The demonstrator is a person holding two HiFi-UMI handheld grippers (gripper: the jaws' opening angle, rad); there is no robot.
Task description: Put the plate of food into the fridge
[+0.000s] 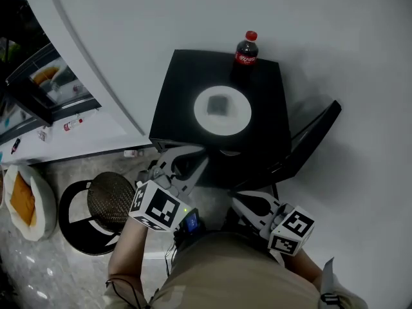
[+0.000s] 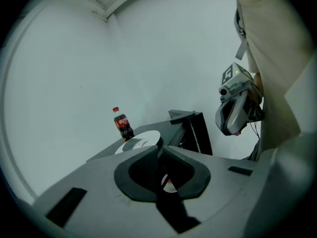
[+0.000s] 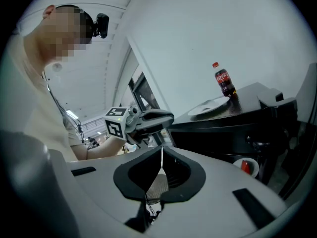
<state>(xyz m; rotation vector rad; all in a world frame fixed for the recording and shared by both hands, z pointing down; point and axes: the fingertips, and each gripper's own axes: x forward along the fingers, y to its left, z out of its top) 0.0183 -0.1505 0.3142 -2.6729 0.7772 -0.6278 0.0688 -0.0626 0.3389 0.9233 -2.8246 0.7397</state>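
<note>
A white plate (image 1: 222,111) with a dark piece of food on it rests on top of a small black fridge (image 1: 177,95). A cola bottle (image 1: 246,50) stands behind the plate. The fridge door (image 1: 315,134) hangs open at the right. My left gripper (image 1: 196,159) is shut and empty, just in front of the fridge's front edge. My right gripper (image 1: 241,201) is shut and empty too, lower and nearer my body. The left gripper view shows the plate (image 2: 141,142) and bottle (image 2: 123,124) past the shut jaws. The right gripper view shows the plate (image 3: 213,105), the bottle (image 3: 225,81) and the left gripper (image 3: 148,120).
A round stool (image 1: 109,201) with a woven seat stands left of me. Further left a white cushion (image 1: 22,198) holds something orange, and a glass-door cabinet (image 1: 45,82) stands at the far left. A white wall rises behind the fridge. A small red and white item (image 3: 246,166) sits inside the fridge.
</note>
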